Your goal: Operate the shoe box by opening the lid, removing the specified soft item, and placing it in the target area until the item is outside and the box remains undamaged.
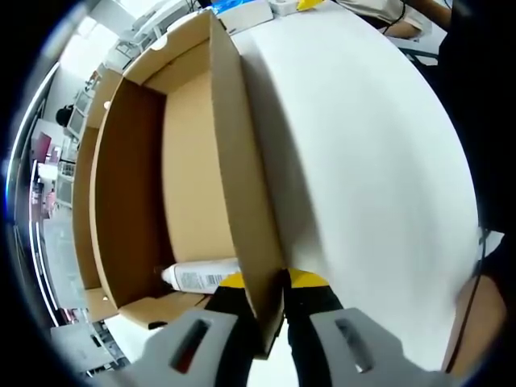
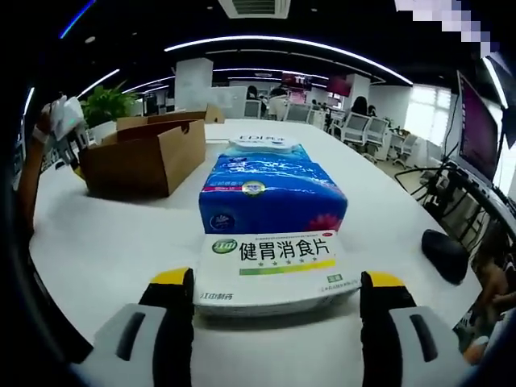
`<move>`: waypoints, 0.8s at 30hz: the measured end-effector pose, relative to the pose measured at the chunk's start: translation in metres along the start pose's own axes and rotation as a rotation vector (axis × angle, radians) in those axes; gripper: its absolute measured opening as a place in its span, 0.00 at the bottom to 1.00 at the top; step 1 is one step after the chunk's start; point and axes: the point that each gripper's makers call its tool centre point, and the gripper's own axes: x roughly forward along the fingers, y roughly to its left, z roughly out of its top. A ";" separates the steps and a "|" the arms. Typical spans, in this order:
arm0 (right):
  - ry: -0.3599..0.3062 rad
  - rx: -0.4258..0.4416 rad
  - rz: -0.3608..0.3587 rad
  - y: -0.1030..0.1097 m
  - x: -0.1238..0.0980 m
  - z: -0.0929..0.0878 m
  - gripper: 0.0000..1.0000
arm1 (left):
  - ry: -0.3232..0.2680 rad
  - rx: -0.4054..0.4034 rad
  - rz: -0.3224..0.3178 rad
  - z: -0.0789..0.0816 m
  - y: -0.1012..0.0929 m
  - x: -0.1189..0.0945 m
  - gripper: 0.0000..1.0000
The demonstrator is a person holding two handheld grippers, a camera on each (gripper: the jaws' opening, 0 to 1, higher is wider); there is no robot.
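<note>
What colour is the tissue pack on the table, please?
Blue, the tissue pack; right gripper view.

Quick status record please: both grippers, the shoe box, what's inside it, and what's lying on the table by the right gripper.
left gripper: fingers shut on the shoe box wall
right gripper: open, straddling the white medicine box
shoe box: open, on the white table
inside box: white bottle lying near the gripped wall
beyond medicine box: blue tissue pack, out on the table

Bottle inside shoe box, tissue pack behind medicine box
</note>
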 end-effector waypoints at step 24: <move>-0.007 0.027 -0.026 -0.001 0.001 0.001 0.88 | 0.001 0.000 0.000 0.000 0.001 0.000 0.10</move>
